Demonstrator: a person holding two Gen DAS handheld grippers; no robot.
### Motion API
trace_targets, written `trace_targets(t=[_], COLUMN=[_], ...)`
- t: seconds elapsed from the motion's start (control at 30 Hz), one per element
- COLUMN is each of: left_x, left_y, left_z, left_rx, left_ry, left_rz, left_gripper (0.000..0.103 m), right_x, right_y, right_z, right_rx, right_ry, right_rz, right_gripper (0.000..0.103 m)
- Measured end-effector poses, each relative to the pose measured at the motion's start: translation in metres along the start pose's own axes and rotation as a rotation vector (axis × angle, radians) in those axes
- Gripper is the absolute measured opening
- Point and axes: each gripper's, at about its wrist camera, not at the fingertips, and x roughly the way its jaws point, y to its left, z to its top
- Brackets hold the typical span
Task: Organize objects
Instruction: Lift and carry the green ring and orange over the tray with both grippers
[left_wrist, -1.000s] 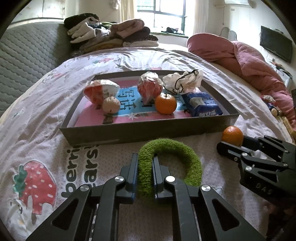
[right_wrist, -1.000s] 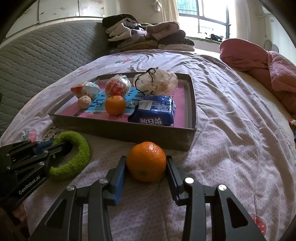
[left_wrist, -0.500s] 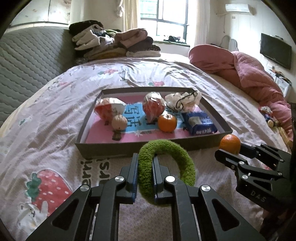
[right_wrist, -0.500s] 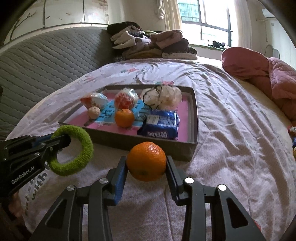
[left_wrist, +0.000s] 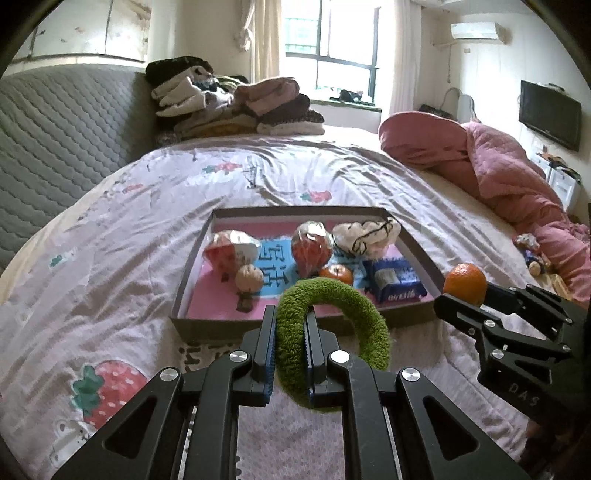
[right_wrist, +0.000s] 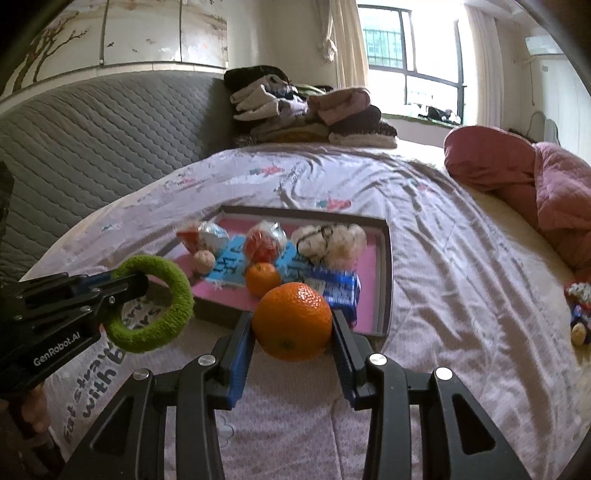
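Note:
My left gripper (left_wrist: 290, 317) is shut on a fuzzy green ring (left_wrist: 354, 306), lifted above the bed; the ring (right_wrist: 155, 302) also shows in the right wrist view. My right gripper (right_wrist: 293, 319) is shut on an orange (right_wrist: 291, 319), which appears at the right of the left wrist view as well (left_wrist: 464, 283). Ahead lies a shallow grey tray (left_wrist: 192, 280) with a pink floor. In it are a small orange (left_wrist: 337, 274), a blue tissue pack (left_wrist: 395, 284), two wrapped snacks (left_wrist: 231, 253), a walnut-like ball (left_wrist: 249, 278) and a white bag (left_wrist: 365, 236).
The tray rests on a bed with a strawberry-print sheet (left_wrist: 110, 266). A pink quilt (left_wrist: 509, 184) lies bunched at the right, folded clothes (left_wrist: 236, 107) are piled at the far end, and a grey padded headboard (left_wrist: 55, 140) runs along the left. Small toys (right_wrist: 580, 314) sit near the right edge.
Both grippers have risen off the sheet with the ring and the orange still held. The tray now sits lower and farther in both views.

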Motion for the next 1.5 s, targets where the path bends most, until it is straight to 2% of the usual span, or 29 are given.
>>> trace_targets(t=[0.27,0.8,1.17,1.5], left_x=[-0.002,0.027,0.059,0.078], left_y=[0.003,0.015,0.021,0.023], left_z=[0.022,0.057,0.051,0.040], left_rx=[0.002,-0.009,-0.022,-0.017], left_ry=[-0.046,-0.094,-0.062,-0.029], left_rz=[0.003,0.028,0.037,0.041], left_gripper=[0.012,0.012,0.012,0.012], right_x=[-0.006,0.016,0.042,0.061], right_y=[0.001,-0.014,-0.026,-0.010], right_z=[0.023,0.049,0.045,0.038], right_rx=[-0.031,-0.036,-0.027,-0.068], right_ry=[-0.063,-0.080,-0.047,-0.017], right_rz=[-0.012,-0.042,-0.046,-0.024], right_gripper=[0.041,0.041,0.041,0.041])
